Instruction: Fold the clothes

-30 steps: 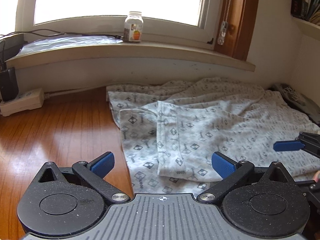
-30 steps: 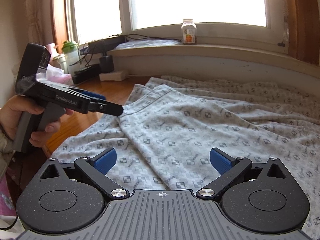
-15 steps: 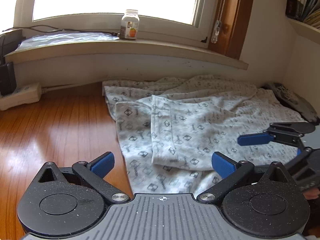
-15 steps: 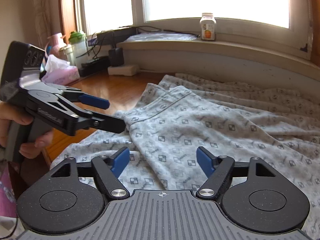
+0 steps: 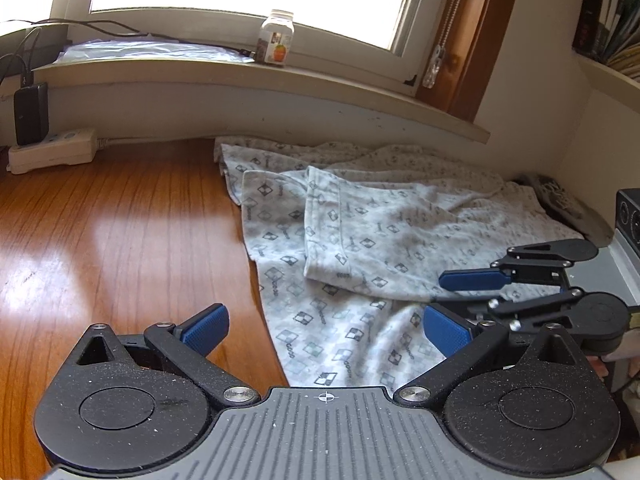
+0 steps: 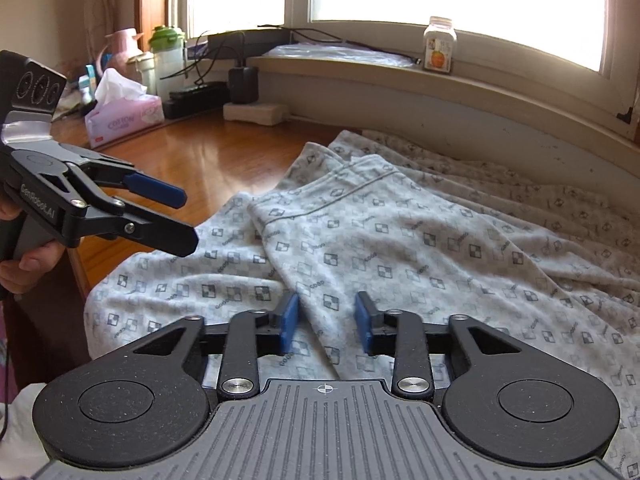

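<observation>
A: Right wrist view: the right gripper [image 6: 327, 322] has just been closing; its blue fingers [image 6: 289, 322] now stand narrow, with the lower hem of the patterned garment [image 6: 400, 248] between them at bottom centre. Whether the pads already press the cloth, I cannot tell.

B: And the left gripper [image 5: 325, 330]?

A: Fingers spread wide, nothing between them. In the left wrist view they straddle the garment's edge at bottom centre, 1 finger over the bare wooden surface [image 5: 120, 240].

B: Where does the garment lie?

A: Spread flat on the surface below the windowsill [image 5: 248, 76], filling the centre and right of both frames, 1 layer lapped over another.

B: So what does that mean?

A: Probably a pinch on the near hem is forming, the 1st hold for a fold; the left side has no hold yet.
</observation>
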A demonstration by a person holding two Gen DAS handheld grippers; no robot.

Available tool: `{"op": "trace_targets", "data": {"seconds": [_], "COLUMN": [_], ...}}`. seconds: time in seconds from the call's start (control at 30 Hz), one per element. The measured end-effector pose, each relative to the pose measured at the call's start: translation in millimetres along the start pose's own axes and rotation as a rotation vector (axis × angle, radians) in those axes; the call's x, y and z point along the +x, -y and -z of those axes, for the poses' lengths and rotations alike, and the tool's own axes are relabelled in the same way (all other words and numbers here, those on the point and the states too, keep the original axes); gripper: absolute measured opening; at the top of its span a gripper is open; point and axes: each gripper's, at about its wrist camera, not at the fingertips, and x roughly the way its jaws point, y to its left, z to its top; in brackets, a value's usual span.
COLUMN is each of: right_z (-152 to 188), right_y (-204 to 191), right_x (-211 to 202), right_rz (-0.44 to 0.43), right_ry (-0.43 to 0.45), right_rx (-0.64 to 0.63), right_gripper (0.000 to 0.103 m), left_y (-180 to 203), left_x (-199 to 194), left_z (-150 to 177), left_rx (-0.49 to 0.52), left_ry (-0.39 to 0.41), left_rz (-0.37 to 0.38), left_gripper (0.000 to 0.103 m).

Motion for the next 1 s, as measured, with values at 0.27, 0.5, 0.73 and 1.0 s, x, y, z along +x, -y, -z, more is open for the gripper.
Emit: {"op": "trace_targets", "data": {"seconds": [0.27, 0.5, 0.73, 1.0], "right_z": [-5, 16, 66, 98], "right_y": [39, 150, 265, 285], "right_x": [-41, -118, -212, -207], "right_rz": [0.125, 0.442, 0.950, 0.862], "right_ry": [0.110, 0.124, 0.015, 0.050], "right_rx": [0.028, 0.109, 0.186, 0.312], "right_gripper": [0.002, 0.002, 0.003, 0.034], "left_y": [12, 35, 69, 110], "left_x": [14, 40, 71, 114], "left_z": [-3, -20, -44, -59], "left_rx": [0.023, 0.082, 0.130, 0.230], "left_ry": [-0.009, -0.010, 0.004, 0.005], "left_rz": [0.023, 0.057, 0.063, 0.049], "left_gripper": [0.103, 0.103, 0.103, 0.103]}}
